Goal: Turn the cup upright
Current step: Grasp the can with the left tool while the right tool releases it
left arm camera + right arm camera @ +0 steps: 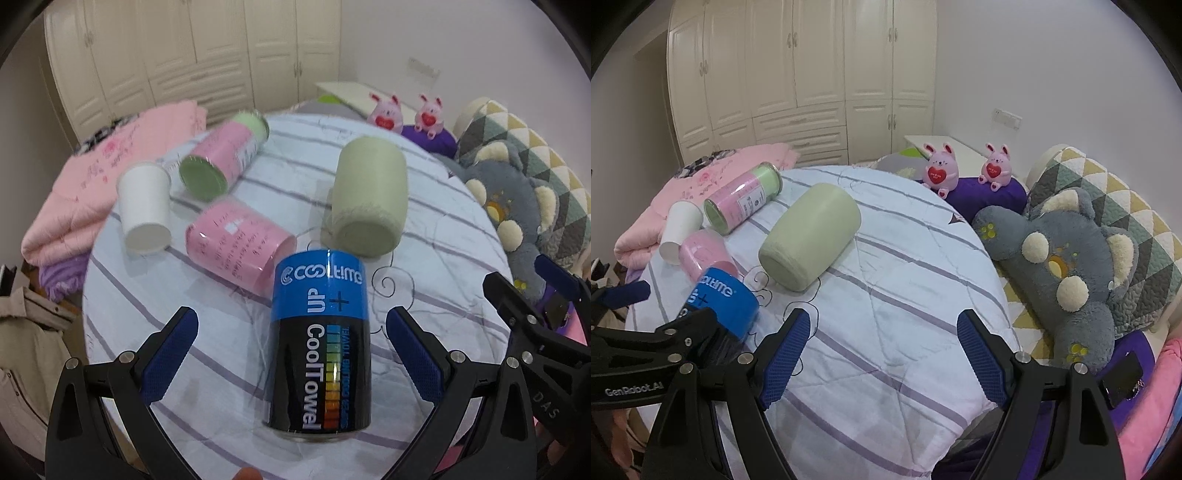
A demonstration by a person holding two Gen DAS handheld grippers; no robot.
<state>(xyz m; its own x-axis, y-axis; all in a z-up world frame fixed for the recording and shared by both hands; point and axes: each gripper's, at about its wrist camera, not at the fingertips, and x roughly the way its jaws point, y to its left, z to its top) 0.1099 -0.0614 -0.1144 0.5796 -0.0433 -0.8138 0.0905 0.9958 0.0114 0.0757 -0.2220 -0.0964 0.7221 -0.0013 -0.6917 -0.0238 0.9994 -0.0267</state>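
Several cups and cans lie on their sides on a white striped quilt. A blue and black Cool Towel can lies between the open fingers of my left gripper, apart from both pads. It also shows in the right wrist view. A pale green cup lies beyond it, also in the right wrist view. A pink cup, a white paper cup and a pink-green can lie to the left. My right gripper is open and empty over bare quilt.
A folded pink blanket lies at the left. A grey plush toy and a patterned pillow lie at the right. Two pink plush rabbits sit on a purple cushion at the back. Wardrobes stand behind.
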